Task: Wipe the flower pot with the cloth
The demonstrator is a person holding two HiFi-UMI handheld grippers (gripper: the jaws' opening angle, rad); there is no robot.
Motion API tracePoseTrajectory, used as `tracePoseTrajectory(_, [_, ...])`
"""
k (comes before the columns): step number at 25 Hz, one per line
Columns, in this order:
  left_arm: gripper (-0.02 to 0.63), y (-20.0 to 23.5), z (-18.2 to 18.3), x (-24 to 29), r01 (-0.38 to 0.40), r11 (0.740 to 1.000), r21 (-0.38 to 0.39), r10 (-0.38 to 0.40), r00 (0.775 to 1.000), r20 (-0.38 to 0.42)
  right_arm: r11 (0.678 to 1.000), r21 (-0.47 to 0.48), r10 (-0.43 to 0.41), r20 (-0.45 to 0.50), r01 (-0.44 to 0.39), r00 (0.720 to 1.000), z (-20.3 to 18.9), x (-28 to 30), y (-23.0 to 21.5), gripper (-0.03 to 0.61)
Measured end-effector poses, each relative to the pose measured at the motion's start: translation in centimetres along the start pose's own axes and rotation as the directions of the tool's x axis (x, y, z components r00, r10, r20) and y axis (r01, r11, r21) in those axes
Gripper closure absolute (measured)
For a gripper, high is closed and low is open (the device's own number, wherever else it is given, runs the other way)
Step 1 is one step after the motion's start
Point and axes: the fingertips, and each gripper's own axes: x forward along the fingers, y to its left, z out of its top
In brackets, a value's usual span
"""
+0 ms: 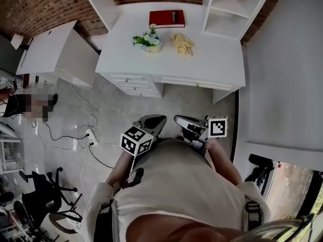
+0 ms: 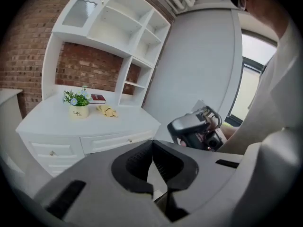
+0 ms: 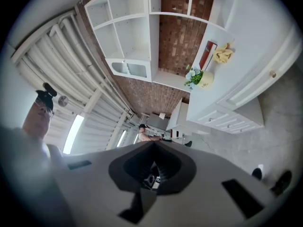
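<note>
Head view: left claw [image 1: 154,121] and right claw [image 1: 179,119] are held side by side close to the person's body, tips near each other, both above the floor. The flower pot [image 1: 149,43] stands on the white desk [image 1: 212,59], well ahead of both claws. The yellow cloth [image 1: 182,44] lies just beside the pot but apart from it, on the right claw's side. A red book [image 1: 166,18] lies beyond the two, farther still from the claws.

Left gripper view: the left claw's jaws are together with nothing between them. Pot, cloth and book sit well ahead and to the left of the jaw line. The right claw shows near, off to the right.

Right gripper view: the picture is rolled sideways. The right claw's jaws are together and empty. Pot and cloth lie far ahead, up and to the right of the jaws, and the claw touches neither.
</note>
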Motion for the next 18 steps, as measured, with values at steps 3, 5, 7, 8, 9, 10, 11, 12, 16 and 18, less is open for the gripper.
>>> tracePoseTrajectory(3, [0.592,-1.2,2.1,-0.3,0.078,0.995,-0.059,-0.072,0.993,0.095,0.998,-0.054,-0.028,-0.041,0.026,0.999,0.3,0.1,-0.4,0.568])
tracePoseTrajectory(5, [0.592,-1.3,3.4,-0.3,0.105,0.991,-0.077,-0.094,0.985,0.142,0.997,-0.074,-0.037,-0.051,0.033,0.998,0.7,0.4,-0.5,0.568])
tracePoseTrajectory(7, [0.592,-1.1,4.3,-0.3,0.131,0.986,-0.102,-0.113,0.979,0.171,0.996,-0.079,-0.038,-0.059,0.033,0.998,0.9,0.7,-0.6,0.568])
tracePoseTrajectory(8, [0.592,-1.0,4.7,-0.1,0.153,0.982,-0.115,-0.130,0.974,0.183,0.996,-0.082,-0.038,-0.060,0.033,0.997,1.1,0.8,-0.6,0.568])
tracePoseTrajectory(9, [0.592,-0.9,5.1,0.0,0.178,0.976,-0.123,-0.152,0.969,0.197,0.996,-0.088,-0.036,-0.063,0.030,0.997,1.2,0.9,-0.7,0.568])
tracePoseTrajectory(10, [0.592,-0.9,5.5,0.2,0.206,0.971,-0.124,-0.177,0.961,0.211,0.995,-0.099,-0.031,-0.069,0.025,0.997,1.3,1.1,-0.6,0.568])
tracePoseTrajectory(11, [0.592,-0.9,6.0,0.3,0.235,0.965,-0.117,-0.204,0.952,0.226,0.993,-0.117,-0.026,-0.083,0.016,0.996,1.4,1.4,-0.5,0.568])
tracePoseTrajectory(12, [0.592,-0.8,6.5,0.4,0.262,0.959,-0.105,-0.232,0.943,0.240,0.990,-0.142,-0.024,-0.106,0.009,0.994,1.5,1.9,-0.3,0.568])
tracePoseTrajectory(16, [0.592,0.4,8.4,-0.2,0.355,0.933,-0.058,-0.326,0.903,0.280,0.970,-0.244,-0.050,-0.232,-0.008,0.971,1.8,4.6,-0.1,0.568])
tracePoseTrajectory(18, [0.592,1.3,9.5,-0.7,0.397,0.917,-0.041,-0.370,0.884,0.287,0.964,-0.259,-0.024,-0.297,-0.056,0.955,2.0,6.2,0.8,0.568])
